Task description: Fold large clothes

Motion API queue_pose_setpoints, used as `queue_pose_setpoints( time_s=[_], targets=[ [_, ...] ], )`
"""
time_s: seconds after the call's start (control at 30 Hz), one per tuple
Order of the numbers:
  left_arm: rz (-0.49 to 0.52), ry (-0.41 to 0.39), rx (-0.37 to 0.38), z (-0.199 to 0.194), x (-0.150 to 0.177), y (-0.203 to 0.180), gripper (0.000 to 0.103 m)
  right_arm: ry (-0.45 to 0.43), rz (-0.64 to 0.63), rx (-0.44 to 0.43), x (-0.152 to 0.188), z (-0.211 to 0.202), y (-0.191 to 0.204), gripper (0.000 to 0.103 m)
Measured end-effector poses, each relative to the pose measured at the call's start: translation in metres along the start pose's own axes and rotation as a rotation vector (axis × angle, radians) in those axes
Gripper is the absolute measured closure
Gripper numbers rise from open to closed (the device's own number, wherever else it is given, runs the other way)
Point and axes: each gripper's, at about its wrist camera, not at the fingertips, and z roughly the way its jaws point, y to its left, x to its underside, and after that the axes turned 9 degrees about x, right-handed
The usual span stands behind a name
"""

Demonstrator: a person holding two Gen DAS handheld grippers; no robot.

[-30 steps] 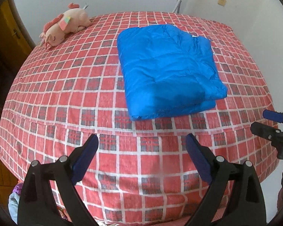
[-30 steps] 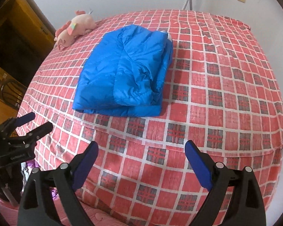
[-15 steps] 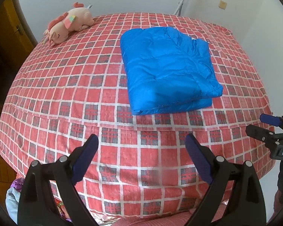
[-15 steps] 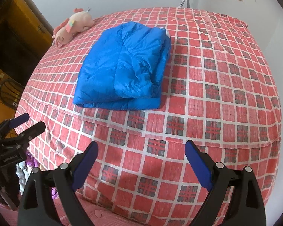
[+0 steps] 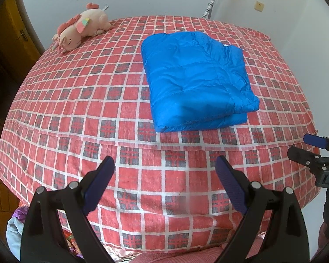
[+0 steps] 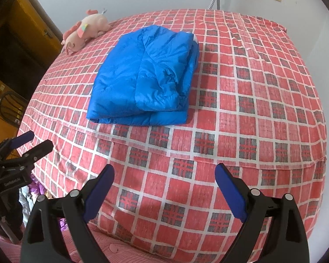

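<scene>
A blue padded jacket (image 5: 197,81) lies folded into a thick rectangle on the bed (image 5: 76,100) with the red checked cover. The right wrist view shows the jacket (image 6: 147,76) from its other side. My left gripper (image 5: 164,173) hangs open off the bed's near edge, well short of the jacket and holding nothing. My right gripper (image 6: 164,175) is open too, empty, in front of the bed's near side. Each view catches the other gripper at its edge: the right gripper (image 5: 307,146) and the left gripper (image 6: 33,141).
A pink plush unicorn (image 5: 81,29) rests at the bed's far left corner by the white wall. A wooden door (image 6: 26,19) stands to the left. A grey hose (image 5: 212,0) runs down the wall behind the bed. Bundled cloth (image 5: 15,225) lies on the floor, lower left.
Both grippers have drawn back from the bed and risen a little, so the jacket and bed look smaller and farther. The jacket has not moved. Both stay open.
</scene>
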Motion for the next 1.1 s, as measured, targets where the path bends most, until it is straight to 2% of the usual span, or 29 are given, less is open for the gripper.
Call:
queue_pose_setpoints(
  time_s=[1.1],
  targets=[
    [0.000,0.018,0.014,0.0090,0.0017,0.0063,0.011,0.009,-0.002,-0.003,-0.0011,0.0077,0.0017,0.010]
  ],
)
